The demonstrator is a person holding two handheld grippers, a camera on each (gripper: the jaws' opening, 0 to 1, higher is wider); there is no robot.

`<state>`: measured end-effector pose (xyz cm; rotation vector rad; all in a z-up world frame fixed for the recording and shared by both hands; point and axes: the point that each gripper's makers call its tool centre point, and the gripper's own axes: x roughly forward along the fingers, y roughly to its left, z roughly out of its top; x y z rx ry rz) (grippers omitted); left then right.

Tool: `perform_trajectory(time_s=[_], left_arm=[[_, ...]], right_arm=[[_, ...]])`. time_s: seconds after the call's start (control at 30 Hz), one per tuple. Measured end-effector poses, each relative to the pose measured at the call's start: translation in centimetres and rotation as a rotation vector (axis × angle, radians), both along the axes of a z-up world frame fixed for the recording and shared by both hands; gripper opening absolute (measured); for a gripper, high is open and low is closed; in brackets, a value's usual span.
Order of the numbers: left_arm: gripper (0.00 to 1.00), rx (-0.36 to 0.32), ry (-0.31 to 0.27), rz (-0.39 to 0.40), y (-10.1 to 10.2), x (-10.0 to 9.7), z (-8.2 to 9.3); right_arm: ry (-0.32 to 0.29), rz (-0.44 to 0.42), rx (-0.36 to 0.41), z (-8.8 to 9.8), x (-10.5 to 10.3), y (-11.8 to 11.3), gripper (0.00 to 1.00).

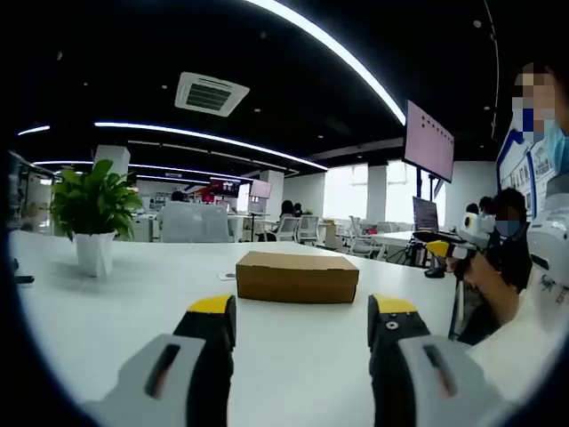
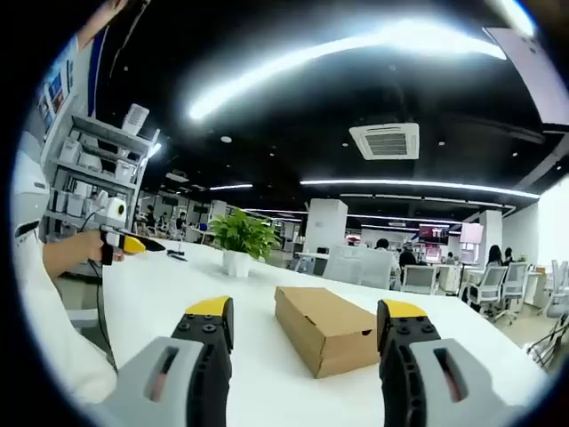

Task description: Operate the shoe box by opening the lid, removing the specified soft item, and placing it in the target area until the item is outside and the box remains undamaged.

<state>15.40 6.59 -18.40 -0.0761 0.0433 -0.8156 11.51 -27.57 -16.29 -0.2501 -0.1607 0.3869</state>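
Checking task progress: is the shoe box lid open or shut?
Shut: the shoe box lid lies flat and flush in both views, fingers apart from it.

You have bright, even office light in both views, coming from long ceiling strip lights that curve across a dark ceiling. In the right gripper view the widest strip blows out to white glare. Far windows in the left gripper view also wash out. The white table reflects the light softly, and the cardboard box throws only a faint shadow at its base. Fisheye bending grows toward the edges, curving straight lines. The far office is soft, and the near tool bodies are slightly blurred.
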Motion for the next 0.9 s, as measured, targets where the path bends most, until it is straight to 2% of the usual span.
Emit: perform_trajectory(time_s=[0.03,0.07,0.13,0.2,0.33,0.5,0.7,0.9], left_arm=[[0.6,0.001,-0.001,0.007,0.1,0.2,0.0],[0.59,-0.003,-0.003,0.015,0.2,0.3,0.0],[0.6,-0.019,0.0,0.027,0.3,0.5,0.1],[0.59,-0.022,0.006,0.027,0.4,0.5,0.0],[0.59,-0.004,0.001,0.039,0.6,0.6,-0.3],[0.59,-0.007,0.0,0.034,0.6,0.5,-0.3],[0.62,0.015,0.0,0.026,0.6,0.4,-0.7],[0.62,0.011,0.01,0.027,0.7,0.7,-1.1]], right_arm=[[-0.005,-0.007,-0.007,0.0,0.2,0.0,0.7],[0.007,-0.002,0.021,-0.1,0.2,0.2,0.71],[0.029,0.017,0.059,-0.1,0.1,0.4,0.72],[0.023,0.021,0.083,0.2,0.0,0.3,0.72],[0.032,-0.038,0.029,-0.2,0.3,-0.4,0.7],[0.055,-0.07,0.007,-0.9,0.5,-0.8,0.68],[0.024,-0.109,-0.057,-0.8,0.6,-1.1,0.7],[0.053,-0.089,0.025,-0.9,0.7,-1.0,0.7]])
